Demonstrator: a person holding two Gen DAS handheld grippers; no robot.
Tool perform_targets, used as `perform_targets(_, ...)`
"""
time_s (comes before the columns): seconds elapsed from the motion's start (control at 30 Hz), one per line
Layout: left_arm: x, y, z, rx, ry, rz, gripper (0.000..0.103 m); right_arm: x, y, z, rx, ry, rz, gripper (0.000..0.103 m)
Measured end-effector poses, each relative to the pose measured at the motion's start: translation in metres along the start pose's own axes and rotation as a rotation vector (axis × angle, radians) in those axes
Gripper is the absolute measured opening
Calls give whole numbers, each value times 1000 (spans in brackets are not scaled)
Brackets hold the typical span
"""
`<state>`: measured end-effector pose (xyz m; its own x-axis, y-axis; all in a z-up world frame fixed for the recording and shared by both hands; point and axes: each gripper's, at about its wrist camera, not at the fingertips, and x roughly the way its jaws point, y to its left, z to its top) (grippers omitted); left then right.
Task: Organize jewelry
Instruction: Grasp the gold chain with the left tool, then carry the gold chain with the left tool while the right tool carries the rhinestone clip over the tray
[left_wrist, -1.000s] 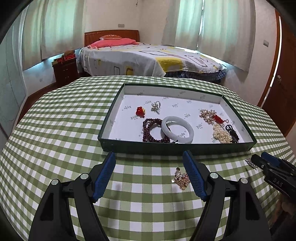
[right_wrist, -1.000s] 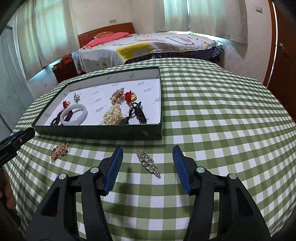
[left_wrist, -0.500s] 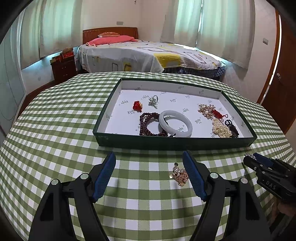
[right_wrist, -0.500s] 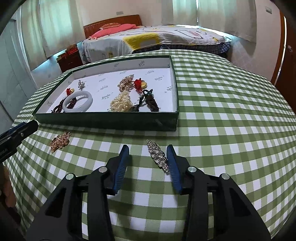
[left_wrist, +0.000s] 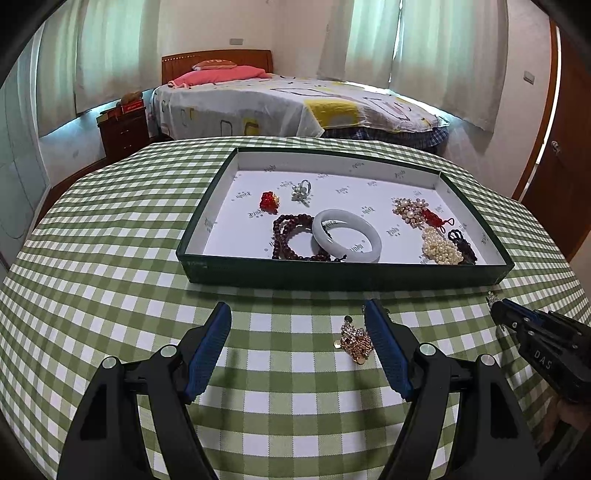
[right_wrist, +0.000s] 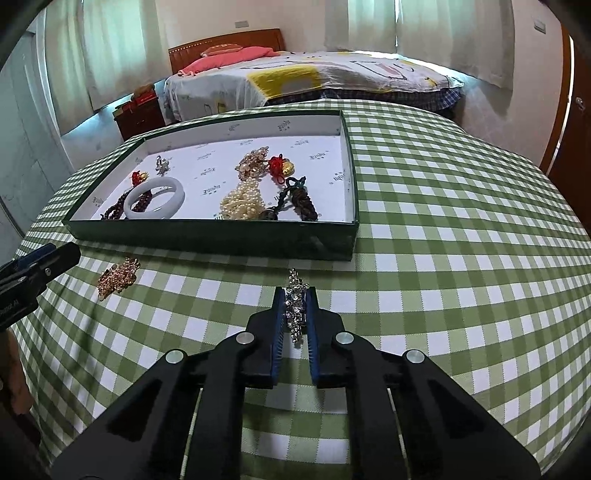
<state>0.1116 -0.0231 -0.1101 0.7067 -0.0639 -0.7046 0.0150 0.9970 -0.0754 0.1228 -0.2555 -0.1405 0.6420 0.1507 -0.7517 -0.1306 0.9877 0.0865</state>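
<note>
I counted two pieces outside the green tray (right_wrist: 207, 236) on the checked worktop (right_wrist: 443, 258): a gold brooch (left_wrist: 356, 341) and a rhinestone hair clip (right_wrist: 295, 306). My right hand-held gripper (right_wrist: 295, 295) had just been closing and clamped the clip, whose tip alone projected. My left hand-held gripper (left_wrist: 299, 325) stood wide, the brooch just inside its right finger (left_wrist: 388, 350), partly hidden. In the tray lay one white bangle (left_wrist: 346, 240), one dark bead strand (left_wrist: 291, 236), one pearl cluster (right_wrist: 242, 203); smaller pieces were hard to count.
</note>
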Motion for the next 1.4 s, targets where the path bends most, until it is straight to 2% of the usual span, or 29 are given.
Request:
perform_targets(0.37,6,-10,-1,16,14,-36,72,-2,0,-1,9,-4,10,11)
perform_targets(0.73,30,-32,-3,83,63,-67,71,-3,0,-2,11,-7,12,11)
perform_targets(0.83,36,-35,-3,95,90,-74,65,-3,0,-2,13,-7,13,11)
perform_targets(1.0,37,-37,-2,115,88,-60,54,-3,0,-3,14,-9,13,11)
perform_targets(1.1,36,-41,-3,137,81,-78,40,-3,0,-3,13,-9,13,11)
perform_targets(1.17,34,-46,-5,165,77,-97,25,-4,0,-3,14,-10,13,11)
perform_targets(1.23,34,-51,-6,190,75,-104,17,-4,0,-3,13,-10,13,11)
perform_targets(1.4,34,-48,-5,176,74,-122,13,-4,0,-3,13,-12,12,11)
